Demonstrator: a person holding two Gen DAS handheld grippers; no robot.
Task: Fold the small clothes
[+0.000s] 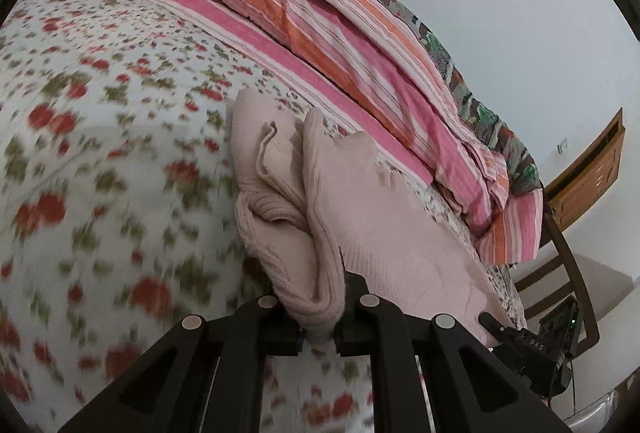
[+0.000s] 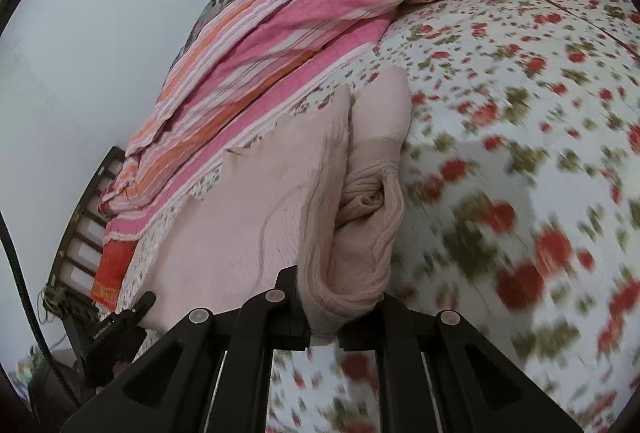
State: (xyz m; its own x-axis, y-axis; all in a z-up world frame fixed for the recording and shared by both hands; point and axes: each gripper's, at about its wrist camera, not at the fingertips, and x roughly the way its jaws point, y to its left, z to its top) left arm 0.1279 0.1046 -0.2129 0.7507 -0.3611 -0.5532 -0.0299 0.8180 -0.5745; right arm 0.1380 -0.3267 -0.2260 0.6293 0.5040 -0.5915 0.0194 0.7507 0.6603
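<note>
A pale pink knit garment (image 1: 360, 201) hangs stretched between my two grippers above the floral bed. My left gripper (image 1: 320, 317) is shut on one bunched corner of it. My right gripper (image 2: 340, 309) is shut on the other corner of the garment (image 2: 256, 201). Each view shows the other gripper at the cloth's far end: the right gripper in the left wrist view (image 1: 500, 329), the left gripper in the right wrist view (image 2: 136, 309). The cloth folds in loose rolls near each jaw.
The bed has a white floral sheet (image 1: 100, 153) with red flowers. A pink and orange striped blanket (image 1: 320, 25) lies heaped along the wall side. A wooden chair (image 1: 580, 173) stands past the bed's end. A slatted frame (image 2: 88, 213) shows at the left.
</note>
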